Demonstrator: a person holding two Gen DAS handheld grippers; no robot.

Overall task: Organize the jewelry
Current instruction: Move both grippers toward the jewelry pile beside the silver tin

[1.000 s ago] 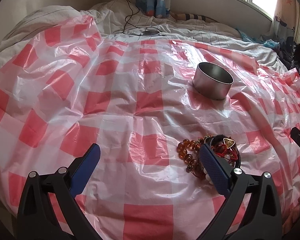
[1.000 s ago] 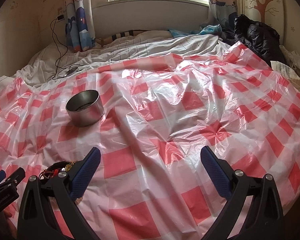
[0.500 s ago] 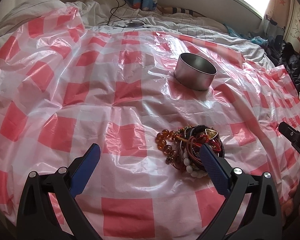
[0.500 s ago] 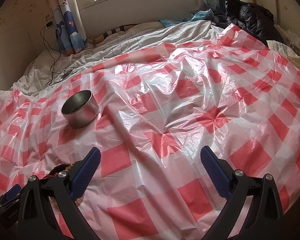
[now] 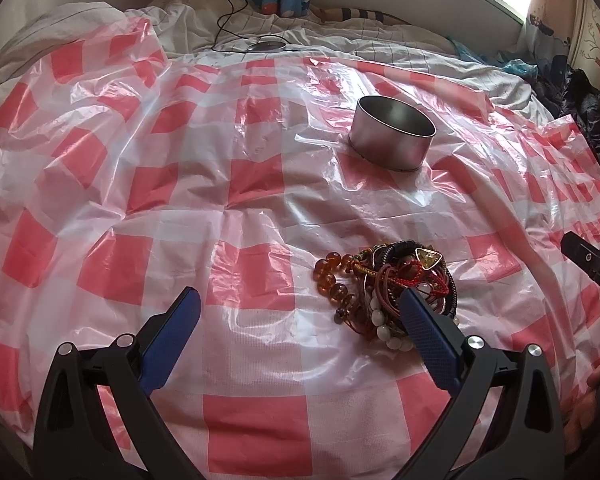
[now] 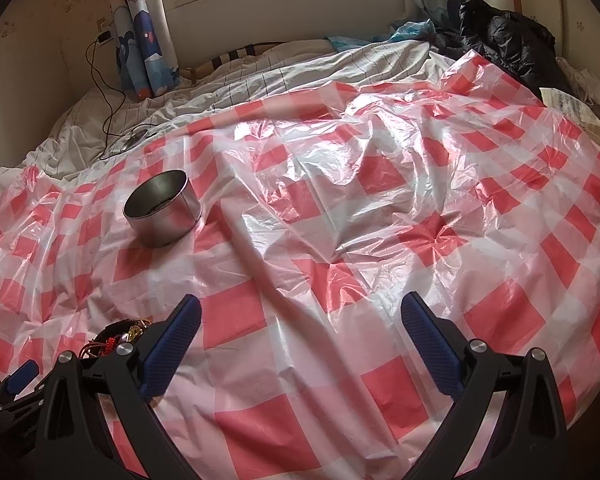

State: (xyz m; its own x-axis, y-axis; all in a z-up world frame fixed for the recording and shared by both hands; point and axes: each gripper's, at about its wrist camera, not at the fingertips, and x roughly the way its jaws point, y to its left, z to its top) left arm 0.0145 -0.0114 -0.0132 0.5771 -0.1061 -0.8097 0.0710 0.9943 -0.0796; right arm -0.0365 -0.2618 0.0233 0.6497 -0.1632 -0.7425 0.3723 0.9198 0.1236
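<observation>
Left wrist view: a bed covered by a crinkled red-and-white checked plastic sheet (image 5: 240, 184). The left gripper (image 5: 298, 310), black with blue-padded fingers, sits at six o'clock, its jaws spread wide with nothing between them. A tangled heap of bracelets (image 5: 388, 288), amber beads, white beads, red cords and a gold triangular charm, lies on the sheet at about four o'clock from centre; the right-hand blue finger (image 5: 428, 328) overlaps its near edge, though contact cannot be judged. A round, open silver metal tin (image 5: 392, 138) stands upright at one o'clock, well apart from the heap. Part of the right gripper (image 5: 588, 258) shows at the three o'clock edge.

Right wrist view: the right gripper (image 6: 300, 316) at six o'clock, jaws also spread wide and holding nothing, above bare sheet (image 6: 340, 240). The tin (image 6: 162, 210) stands at ten o'clock. The bracelet heap (image 6: 116, 336) peeks out at eight o'clock, mostly hidden behind the gripper's left finger. A black jacket (image 6: 500, 48) lies at one o'clock.
</observation>
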